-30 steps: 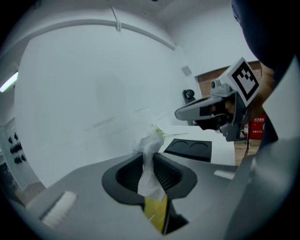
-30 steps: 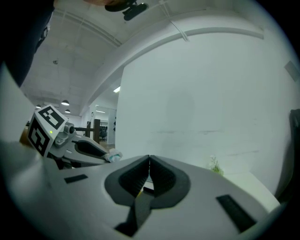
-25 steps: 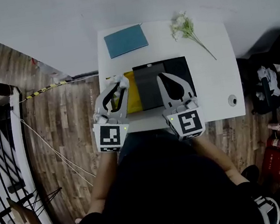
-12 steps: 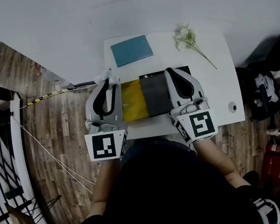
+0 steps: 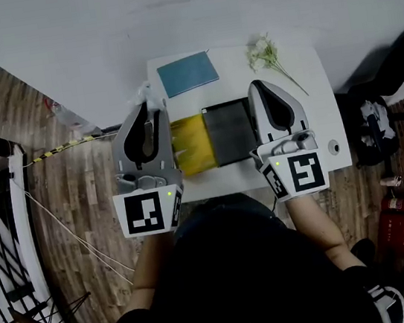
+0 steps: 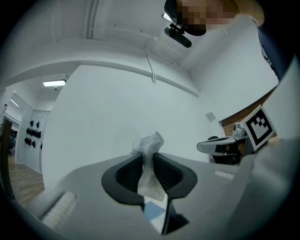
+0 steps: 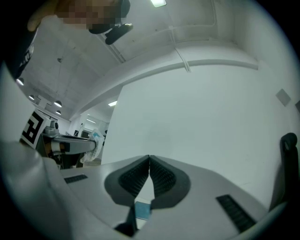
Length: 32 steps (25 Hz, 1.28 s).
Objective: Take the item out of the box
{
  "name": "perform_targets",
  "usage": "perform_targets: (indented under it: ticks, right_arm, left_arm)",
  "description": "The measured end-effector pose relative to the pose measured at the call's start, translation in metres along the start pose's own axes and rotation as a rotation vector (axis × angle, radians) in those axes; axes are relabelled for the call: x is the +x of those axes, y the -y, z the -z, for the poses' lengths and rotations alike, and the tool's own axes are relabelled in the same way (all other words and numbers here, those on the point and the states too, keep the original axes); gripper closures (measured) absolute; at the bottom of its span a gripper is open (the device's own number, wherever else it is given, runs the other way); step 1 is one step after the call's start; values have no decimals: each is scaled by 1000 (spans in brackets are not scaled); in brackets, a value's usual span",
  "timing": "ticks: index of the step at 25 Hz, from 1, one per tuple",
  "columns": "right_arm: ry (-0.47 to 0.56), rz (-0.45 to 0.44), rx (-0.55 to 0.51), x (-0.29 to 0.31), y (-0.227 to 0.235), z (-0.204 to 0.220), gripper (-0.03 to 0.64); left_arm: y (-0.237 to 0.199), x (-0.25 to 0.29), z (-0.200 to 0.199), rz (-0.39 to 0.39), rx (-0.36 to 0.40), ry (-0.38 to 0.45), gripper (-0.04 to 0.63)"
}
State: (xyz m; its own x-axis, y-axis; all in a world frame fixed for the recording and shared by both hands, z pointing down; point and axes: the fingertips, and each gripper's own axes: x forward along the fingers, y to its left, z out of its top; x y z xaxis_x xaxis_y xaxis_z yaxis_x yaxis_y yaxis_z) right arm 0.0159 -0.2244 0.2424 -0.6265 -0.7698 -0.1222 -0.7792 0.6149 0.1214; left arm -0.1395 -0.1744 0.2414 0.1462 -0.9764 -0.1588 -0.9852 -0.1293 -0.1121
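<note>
A dark flat box [image 5: 229, 132] lies on the white table [image 5: 308, 115], with a yellow part [image 5: 190, 145] against its left side. My left gripper [image 5: 150, 106] is raised over the table's left edge, shut on a crumpled white piece of tissue or wrap [image 5: 148, 93]. The left gripper view shows that white piece [image 6: 149, 157] pinched between the ribbed pads and sticking out past the tips of the left gripper [image 6: 151, 157]. My right gripper [image 5: 260, 84] hangs over the box's right side. Its jaws meet with nothing between them, as seen in the right gripper view [image 7: 149, 159].
A blue book [image 5: 187, 73] and a sprig of white flowers [image 5: 264, 51] lie at the table's far side. A small round thing [image 5: 333, 147] sits near the right front corner. Wooden floor surrounds the table, with red canisters [image 5: 400, 229] at the right.
Both grippers have come up away from the box toward the camera. The left one has swung out to the left, carrying the white piece with it.
</note>
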Motion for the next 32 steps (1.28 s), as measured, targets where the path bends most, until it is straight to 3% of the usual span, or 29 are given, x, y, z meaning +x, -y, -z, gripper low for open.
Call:
perform_targets:
  ticks: [7, 11, 15, 32]
  right_arm:
    - [-52, 25, 4, -13, -16, 28, 604]
    - [-55, 41, 12, -14, -16, 28, 604]
    - [-54, 54, 13, -11, -17, 27, 604]
    - [-84, 73, -8, -14, -18, 32, 605]
  left_arm:
    - [-1, -7, 15, 32, -23, 12, 514]
    - [2, -9, 20, 52, -38, -28, 514]
    - [-5, -7, 18, 53, -55, 39, 514]
    - [7, -10, 30, 116, -84, 42, 514]
